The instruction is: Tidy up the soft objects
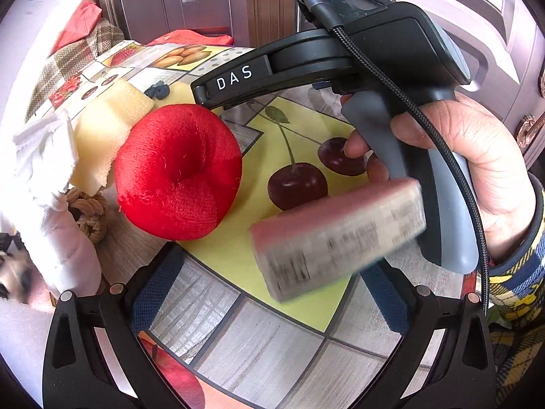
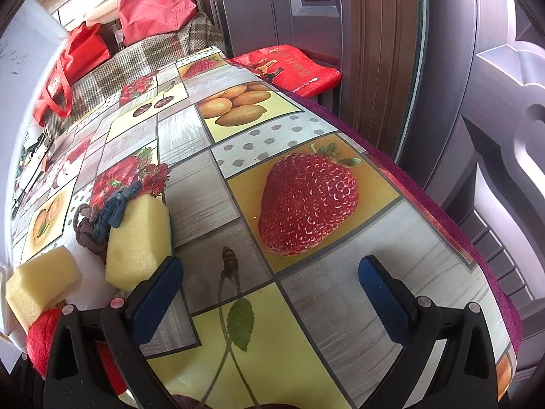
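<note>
In the left wrist view a red plush apple (image 1: 178, 170) lies on the fruit-print tablecloth (image 1: 238, 323). A yellow sponge (image 1: 105, 129), a white cloth (image 1: 44, 156) and a knotted rope (image 1: 90, 213) lie to its left. A blurred pink-topped block (image 1: 337, 238) hangs between my left gripper's (image 1: 272, 293) wide-open fingers, touching neither pad. My right gripper, held by a hand (image 1: 477, 170), crosses above the apple. In the right wrist view my right gripper (image 2: 269, 293) is open and empty over the cloth, with two yellow sponges (image 2: 139, 238) (image 2: 37, 283) and knotted cords (image 2: 102, 218) at its left.
Red bags (image 2: 153, 3) and a plaid-covered surface (image 2: 143, 58) lie beyond the table's far end. A purple door (image 2: 477, 136) stands close along the table's right edge (image 2: 477, 255). A plush toy's face (image 1: 13, 279) shows at the left.
</note>
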Action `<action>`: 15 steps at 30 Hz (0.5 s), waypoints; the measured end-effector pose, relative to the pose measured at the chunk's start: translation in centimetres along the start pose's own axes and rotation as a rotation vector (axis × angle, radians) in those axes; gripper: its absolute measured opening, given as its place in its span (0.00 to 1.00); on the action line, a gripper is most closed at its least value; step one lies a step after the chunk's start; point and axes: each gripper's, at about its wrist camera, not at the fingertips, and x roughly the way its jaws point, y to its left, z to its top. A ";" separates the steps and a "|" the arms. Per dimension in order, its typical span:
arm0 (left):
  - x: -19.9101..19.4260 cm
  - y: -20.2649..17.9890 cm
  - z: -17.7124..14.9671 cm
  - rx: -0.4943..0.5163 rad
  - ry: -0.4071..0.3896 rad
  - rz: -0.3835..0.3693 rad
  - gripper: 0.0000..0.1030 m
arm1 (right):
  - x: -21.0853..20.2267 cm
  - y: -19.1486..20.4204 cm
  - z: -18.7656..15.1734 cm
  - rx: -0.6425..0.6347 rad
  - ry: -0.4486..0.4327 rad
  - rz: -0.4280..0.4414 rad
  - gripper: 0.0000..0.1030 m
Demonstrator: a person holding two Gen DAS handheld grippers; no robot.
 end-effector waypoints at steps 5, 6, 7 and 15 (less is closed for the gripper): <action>0.0 -0.1 0.1 0.000 0.000 0.000 0.99 | 0.0 0.0 0.0 0.000 -0.001 0.000 1.00; 0.0 -0.1 0.1 0.000 0.000 0.000 0.99 | 0.0 0.0 0.0 -0.001 0.000 -0.001 1.00; 0.0 -0.1 0.1 0.000 0.000 0.000 0.99 | 0.0 0.0 -0.1 -0.001 -0.001 -0.001 1.00; 0.0 -0.1 0.1 0.000 0.000 0.000 0.99 | 0.0 -0.1 -0.1 0.000 -0.002 0.002 1.00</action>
